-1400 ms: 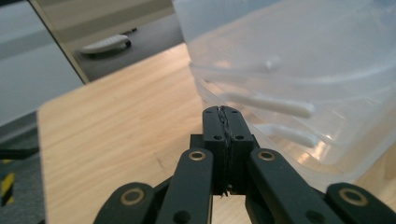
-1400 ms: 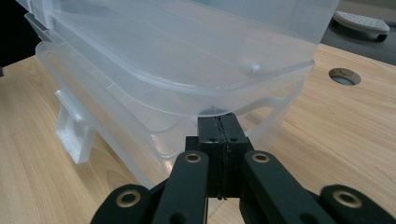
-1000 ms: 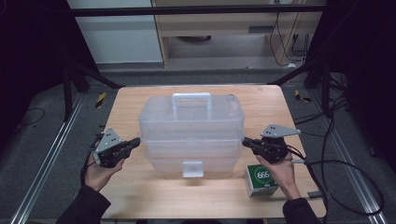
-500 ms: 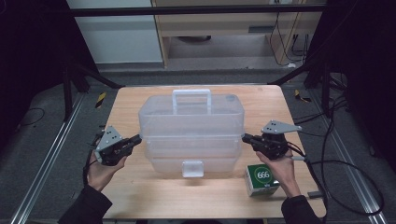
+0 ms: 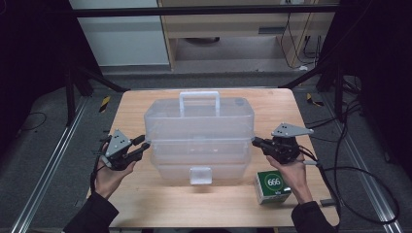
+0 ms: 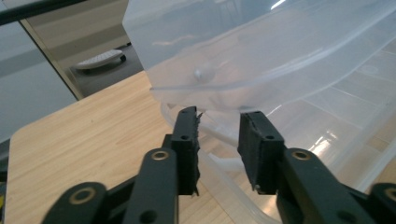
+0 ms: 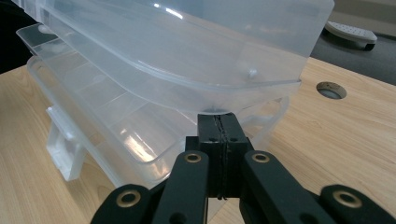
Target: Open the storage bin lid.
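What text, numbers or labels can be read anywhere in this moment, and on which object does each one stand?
"666" in a white circle, on the top face of the green and white box at the table's near right corner.
Smaller print on that box's white front side: too small and blurred to read.
The clear plastic case and both gripper views: no readable text.

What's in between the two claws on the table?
In the high view, the clear plastic box sits between the left claw and the right claw, one claw at each end.
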A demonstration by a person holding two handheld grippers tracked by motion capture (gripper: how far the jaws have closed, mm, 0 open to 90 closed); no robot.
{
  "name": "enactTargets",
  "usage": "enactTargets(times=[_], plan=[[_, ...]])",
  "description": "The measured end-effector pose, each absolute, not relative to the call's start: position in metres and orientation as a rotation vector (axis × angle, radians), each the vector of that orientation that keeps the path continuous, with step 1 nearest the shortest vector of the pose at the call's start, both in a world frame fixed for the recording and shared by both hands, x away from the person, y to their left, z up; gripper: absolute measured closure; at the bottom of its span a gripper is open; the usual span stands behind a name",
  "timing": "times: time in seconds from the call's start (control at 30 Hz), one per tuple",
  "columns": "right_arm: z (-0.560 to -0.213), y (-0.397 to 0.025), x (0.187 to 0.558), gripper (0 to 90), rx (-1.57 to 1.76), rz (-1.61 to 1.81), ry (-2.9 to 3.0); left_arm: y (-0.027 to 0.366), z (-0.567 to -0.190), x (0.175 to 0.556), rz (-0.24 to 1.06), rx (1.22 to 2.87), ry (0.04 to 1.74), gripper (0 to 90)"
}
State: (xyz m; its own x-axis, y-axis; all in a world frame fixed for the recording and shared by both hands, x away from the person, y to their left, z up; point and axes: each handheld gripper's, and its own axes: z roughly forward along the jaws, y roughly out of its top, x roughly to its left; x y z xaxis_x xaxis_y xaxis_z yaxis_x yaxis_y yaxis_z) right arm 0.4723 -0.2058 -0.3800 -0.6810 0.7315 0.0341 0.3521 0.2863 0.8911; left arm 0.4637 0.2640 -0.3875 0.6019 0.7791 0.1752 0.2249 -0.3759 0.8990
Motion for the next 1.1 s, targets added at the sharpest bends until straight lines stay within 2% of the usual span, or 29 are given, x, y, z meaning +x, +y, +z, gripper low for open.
enactTargets(times=[0.07, 0.4, 0.83, 1.1], plan=[[-0.38, -0.206, 0.472, 90.0, 0.975, 1.359, 2.181, 0.262, -0.387, 0.464, 0.765, 1.9, 0.799, 62.6], [-0.382, -0.205, 0.473, 89.9, 0.979, 1.345, 2.182, 0.258, -0.385, 0.468, 0.775, 1.904, 0.796, 62.0], [-0.409, -0.194, 0.483, 75.9, 1.081, 1.177, 2.255, 0.258, -0.378, 0.469, 0.765, 1.901, 0.806, 63.2], [-0.414, -0.192, 0.484, 79.1, 1.104, 1.183, 2.281, 0.257, -0.366, 0.474, 0.769, 1.868, 0.832, 64.5]])
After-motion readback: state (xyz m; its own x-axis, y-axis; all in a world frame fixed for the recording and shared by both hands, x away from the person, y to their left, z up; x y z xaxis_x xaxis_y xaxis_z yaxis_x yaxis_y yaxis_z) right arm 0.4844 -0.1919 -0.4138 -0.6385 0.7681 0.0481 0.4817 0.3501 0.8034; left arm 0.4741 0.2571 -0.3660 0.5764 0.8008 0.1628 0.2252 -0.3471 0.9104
